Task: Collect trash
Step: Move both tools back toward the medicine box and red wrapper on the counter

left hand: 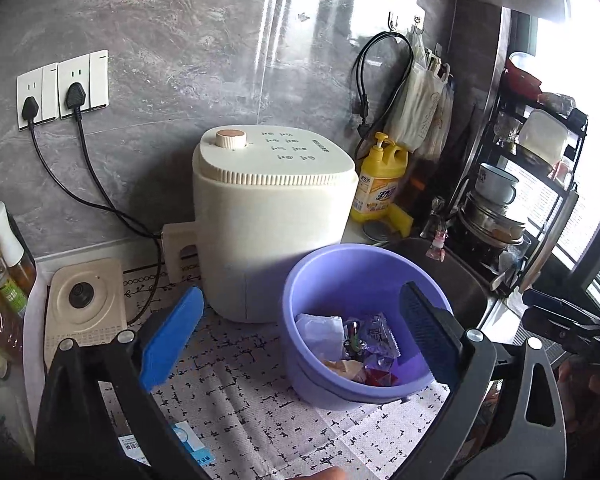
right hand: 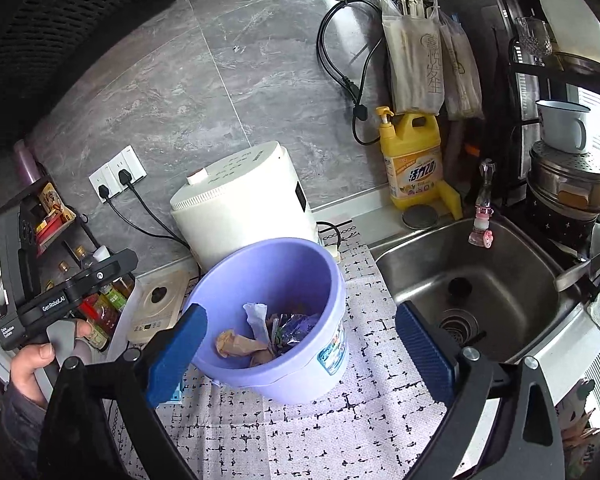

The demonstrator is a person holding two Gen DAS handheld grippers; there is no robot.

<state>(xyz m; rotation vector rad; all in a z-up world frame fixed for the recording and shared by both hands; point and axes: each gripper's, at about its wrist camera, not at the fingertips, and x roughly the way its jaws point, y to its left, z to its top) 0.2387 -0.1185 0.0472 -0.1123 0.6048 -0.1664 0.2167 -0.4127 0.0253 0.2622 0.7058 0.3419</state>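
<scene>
The left hand-held gripper [left hand: 300, 336] is standing wide, holding nothing, its blue pads [left hand: 172, 336] flanking the view of the purple bucket [left hand: 324, 280]. The right hand-held gripper [right hand: 300, 356] is also gaping wide and empty above the surface [right hand: 300, 440]. The bucket is sitting on the patterned mat [left hand: 260, 412], just in front of the cream cooker [left hand: 272, 216] and beside the sink [right hand: 480, 272]. The trash [right hand: 260, 336], crumpled wrappers and paper, is lying inside the bucket.

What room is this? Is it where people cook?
Most likely a home kitchen. There is a steel sink, a yellow bottle of dish soap beside it, and a white cooker plugged into the wall.
</scene>
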